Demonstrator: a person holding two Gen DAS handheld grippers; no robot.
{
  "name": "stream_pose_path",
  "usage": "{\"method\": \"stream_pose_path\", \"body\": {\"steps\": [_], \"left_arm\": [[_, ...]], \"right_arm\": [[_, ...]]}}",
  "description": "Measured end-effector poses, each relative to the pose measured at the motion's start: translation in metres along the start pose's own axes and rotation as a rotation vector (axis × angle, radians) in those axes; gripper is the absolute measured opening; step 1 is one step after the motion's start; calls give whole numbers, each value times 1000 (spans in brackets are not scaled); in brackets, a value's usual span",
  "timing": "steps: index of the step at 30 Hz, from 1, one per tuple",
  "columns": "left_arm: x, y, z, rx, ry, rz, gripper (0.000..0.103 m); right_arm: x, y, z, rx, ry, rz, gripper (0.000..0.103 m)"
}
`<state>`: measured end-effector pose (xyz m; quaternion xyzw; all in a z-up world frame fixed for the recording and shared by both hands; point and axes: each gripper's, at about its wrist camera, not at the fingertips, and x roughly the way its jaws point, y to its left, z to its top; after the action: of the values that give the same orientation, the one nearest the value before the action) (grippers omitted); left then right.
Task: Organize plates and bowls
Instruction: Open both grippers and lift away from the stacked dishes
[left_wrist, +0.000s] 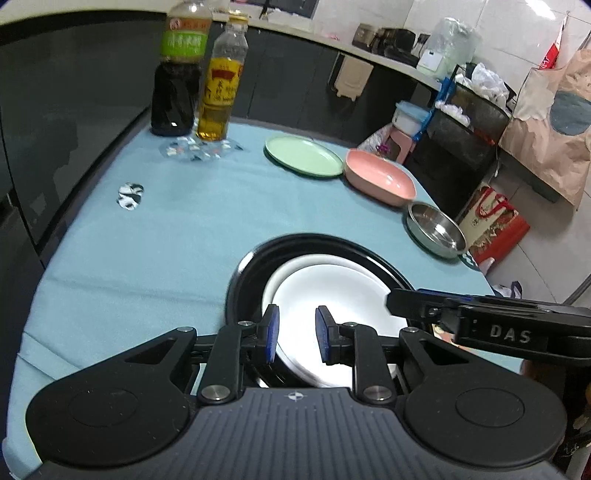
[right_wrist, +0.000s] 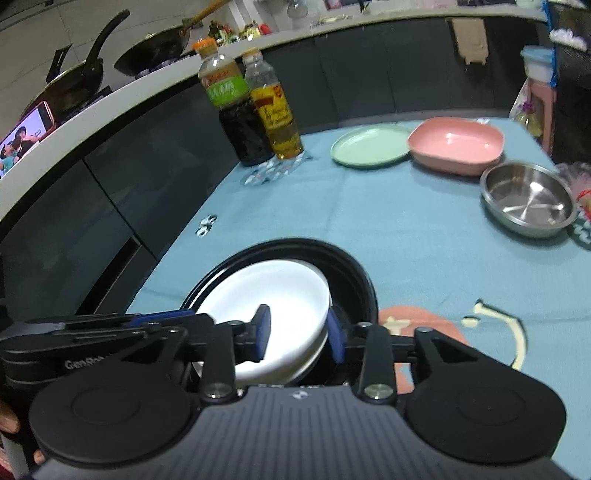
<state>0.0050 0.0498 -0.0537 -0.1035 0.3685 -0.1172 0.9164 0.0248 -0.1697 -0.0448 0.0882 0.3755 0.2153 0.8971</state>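
Note:
Two white plates lie stacked inside a wide black plate on the blue tablecloth, close in front of both grippers. My left gripper is shut on the left rim of the white stack, one blue pad outside the wall and one inside. My right gripper is open and straddles the right rim, its pads a little off it. At the far right lie a green plate, a pink bowl and a steel bowl.
A dark sauce bottle and an oil bottle stand at the table's far left corner. The table drops off to dark cabinets on the left and to bags and a stool on the right.

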Motion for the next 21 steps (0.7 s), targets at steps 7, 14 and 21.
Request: {"method": "stream_pose_path", "body": {"steps": [7, 14, 21], "left_arm": [[-4, 3, 1, -9, -13, 3, 19], [-6, 4, 0, -12, -14, 11, 19], [-6, 8, 4, -27, -21, 17, 21]], "right_arm": [[-5, -9, 2, 27, -13, -8, 30], [-4, -11, 2, 40, -8, -7, 30], [-3, -16, 3, 49, -5, -11, 30]]}}
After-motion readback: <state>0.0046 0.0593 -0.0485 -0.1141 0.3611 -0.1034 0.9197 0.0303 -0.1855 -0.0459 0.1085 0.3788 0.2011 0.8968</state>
